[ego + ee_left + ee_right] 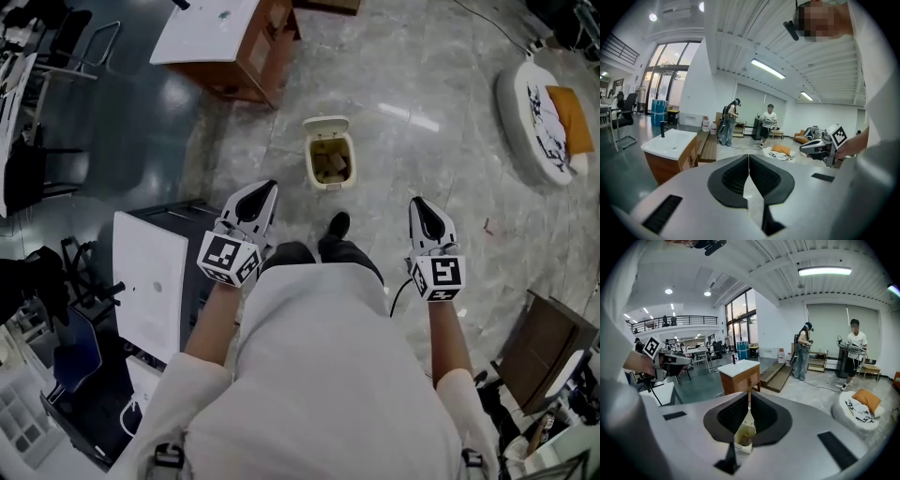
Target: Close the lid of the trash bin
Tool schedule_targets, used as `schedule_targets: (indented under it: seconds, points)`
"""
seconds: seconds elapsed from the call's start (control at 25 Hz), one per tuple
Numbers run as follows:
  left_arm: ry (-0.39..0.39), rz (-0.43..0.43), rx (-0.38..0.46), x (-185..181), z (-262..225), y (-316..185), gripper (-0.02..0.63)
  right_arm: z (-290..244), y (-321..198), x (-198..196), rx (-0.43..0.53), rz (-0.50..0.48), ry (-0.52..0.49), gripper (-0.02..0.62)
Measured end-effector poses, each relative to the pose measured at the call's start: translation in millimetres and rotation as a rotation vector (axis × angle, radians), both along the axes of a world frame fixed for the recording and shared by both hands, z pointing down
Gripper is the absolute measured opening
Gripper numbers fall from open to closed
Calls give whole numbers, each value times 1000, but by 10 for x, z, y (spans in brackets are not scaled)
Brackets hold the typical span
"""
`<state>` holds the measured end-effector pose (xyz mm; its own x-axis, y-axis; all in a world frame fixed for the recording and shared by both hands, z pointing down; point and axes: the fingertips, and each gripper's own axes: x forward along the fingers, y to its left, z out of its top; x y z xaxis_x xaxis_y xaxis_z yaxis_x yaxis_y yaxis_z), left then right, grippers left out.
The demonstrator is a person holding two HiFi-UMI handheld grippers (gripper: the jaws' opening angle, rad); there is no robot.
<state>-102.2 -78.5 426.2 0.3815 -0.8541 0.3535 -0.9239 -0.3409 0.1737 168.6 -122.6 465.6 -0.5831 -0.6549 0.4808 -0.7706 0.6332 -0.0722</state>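
Jaws together, left tongs (262, 190) and right tongs (419, 203) point toward trash bin (330, 184).

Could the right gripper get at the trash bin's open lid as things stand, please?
Probably yes: only bare floor lies between the right gripper and the trash bin, whose lid stands open.
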Motion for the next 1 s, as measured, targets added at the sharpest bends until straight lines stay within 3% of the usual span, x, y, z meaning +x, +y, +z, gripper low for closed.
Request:
schedule_targets:
  seconds: [0.6,1.0]
  points:
    - [-22,94,-117,167,449,-653,19,350,-153,53,-87,26,14,35]
    - [-7,247,-212,3,1160,-1156,20,616,-130,-284,-148,107,40,35]
